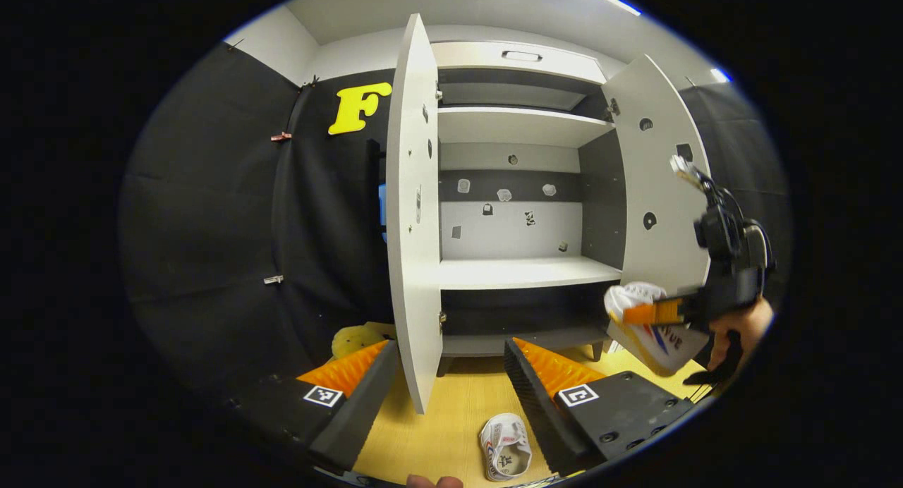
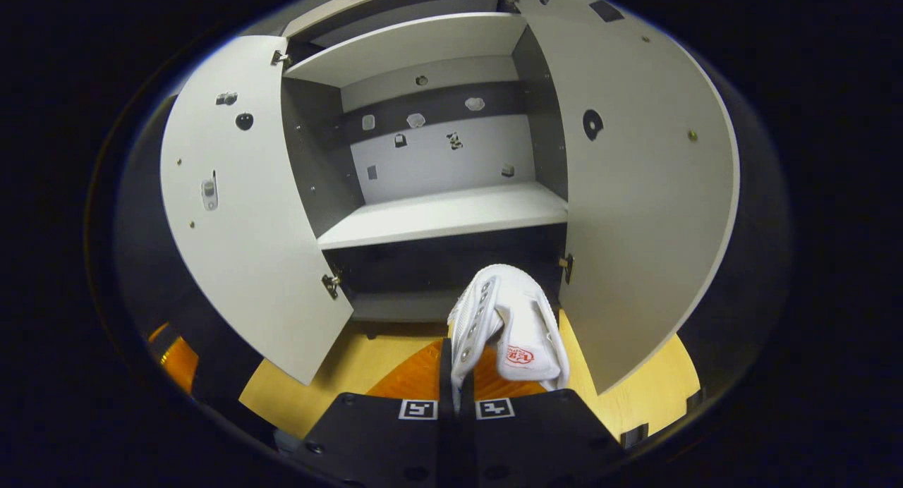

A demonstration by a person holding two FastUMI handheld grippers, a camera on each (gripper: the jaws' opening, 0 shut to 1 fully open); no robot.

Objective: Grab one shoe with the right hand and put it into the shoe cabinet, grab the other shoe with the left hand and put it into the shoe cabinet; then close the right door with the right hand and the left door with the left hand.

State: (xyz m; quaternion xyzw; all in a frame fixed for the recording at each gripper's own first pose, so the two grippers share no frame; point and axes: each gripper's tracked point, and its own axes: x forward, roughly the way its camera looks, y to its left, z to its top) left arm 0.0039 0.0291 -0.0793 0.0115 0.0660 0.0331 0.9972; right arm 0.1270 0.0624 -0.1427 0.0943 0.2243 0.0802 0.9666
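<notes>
Right hand-held gripper (image 2: 457, 375) clamping shoe (image 2: 511, 319), left hand-held gripper (image 1: 448, 375) wide open, empty

My left gripper (image 1: 451, 375) hangs wide open over the yellow floor (image 1: 451, 417), its two fingers spread to either side of the left cabinet door (image 1: 413, 213), which stands edge-on to me. Between them, down low, one white shoe (image 1: 505, 456) lies on the floor with its opening facing up, close beside the right-hand finger. Ahead the shoe cabinet (image 1: 518, 192) is open with bare shelves, and off to the right my right gripper (image 1: 652, 312) holds the other white shoe (image 1: 652, 329) up in front of the right door (image 1: 659, 185), my hand (image 1: 737, 329) behind it.
</notes>
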